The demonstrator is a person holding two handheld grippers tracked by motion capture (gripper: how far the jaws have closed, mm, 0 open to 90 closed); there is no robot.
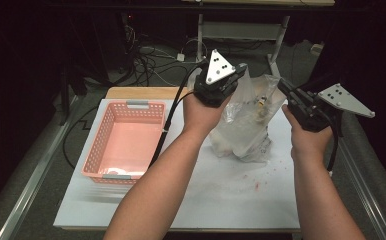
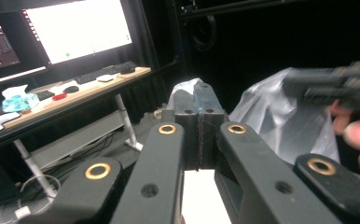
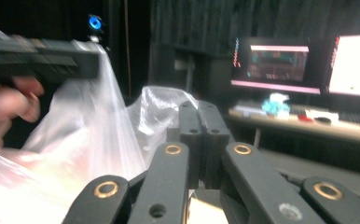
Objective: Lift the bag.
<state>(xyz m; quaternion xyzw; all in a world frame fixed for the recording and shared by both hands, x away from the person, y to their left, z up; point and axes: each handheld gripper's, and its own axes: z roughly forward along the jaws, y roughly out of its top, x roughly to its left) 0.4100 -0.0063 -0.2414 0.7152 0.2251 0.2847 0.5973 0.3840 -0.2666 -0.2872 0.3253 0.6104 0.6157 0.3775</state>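
A clear plastic bag [image 1: 243, 125] stands on the white board, held up by its top edge from both sides. My left gripper [image 1: 241, 69] is shut on the bag's upper left rim. In the left gripper view a fold of plastic is pinched at the tips of that gripper [image 2: 197, 91], and the rest of the bag [image 2: 280, 121] hangs to the right. My right gripper [image 1: 281, 84] is shut on the upper right rim. In the right gripper view its jaws [image 3: 199, 109] are pressed together against the bag [image 3: 89, 140]. A small yellow and dark item [image 1: 262, 102] shows inside.
A pink slotted basket [image 1: 93, 145] sits at the left of the white board [image 1: 231, 200]. Small red crumbs [image 1: 256, 185] lie in front of the bag. Beyond the table's far edge are cables and a desk frame on the floor. A desk with monitors [image 3: 350, 65] stands farther off.
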